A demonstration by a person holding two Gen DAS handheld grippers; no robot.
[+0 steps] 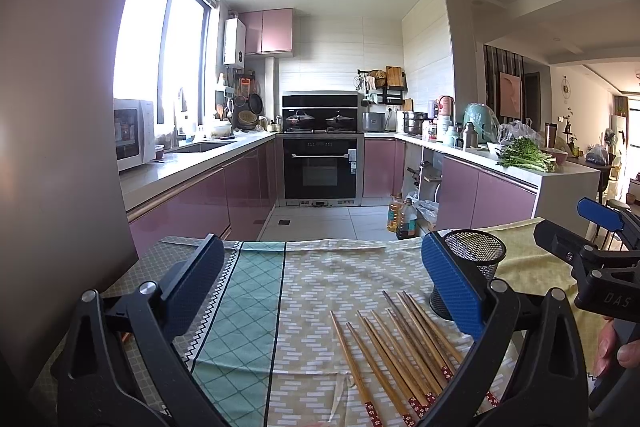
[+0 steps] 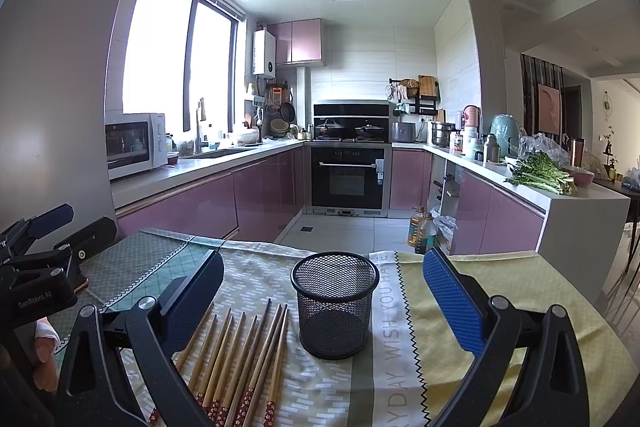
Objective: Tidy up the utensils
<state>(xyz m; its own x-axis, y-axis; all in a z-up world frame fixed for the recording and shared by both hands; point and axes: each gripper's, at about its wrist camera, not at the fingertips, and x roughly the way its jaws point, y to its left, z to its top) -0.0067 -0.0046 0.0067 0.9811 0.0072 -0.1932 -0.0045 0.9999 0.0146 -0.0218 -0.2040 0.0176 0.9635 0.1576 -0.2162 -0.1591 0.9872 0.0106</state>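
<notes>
- The left claw (image 1: 322, 291) stands wide apart and empty, its blue pads hanging above the patterned cloth with nothing between them.
- The right claw (image 2: 324, 301) is likewise spread wide and empty; from its own camera the mesh cup (image 2: 335, 307) sits between the two pads but touches neither.
- The chopsticks (image 2: 240, 359) lie flat on the tabletop (image 1: 248, 307), side by side and fanned slightly, just left of the cup and on the near side of it. Their plain tips point far, and their red-patterned ends lie near.
- In the left view the same sticks sit under the right-hand pad of that claw, with the cup behind it.
- The cup stands upright and looks empty.
- Judged by their look, the sticks are light, stiff and thin wood or bamboo. They are likely to roll or swivel if pinched off-centre.
- A grip across the middle of one stick, or of a pair, should keep it level. Lying flat, they leave little room for a pad to get under.
- The wire cup looks light and could tip or slide if a stick strikes its rim.
</notes>
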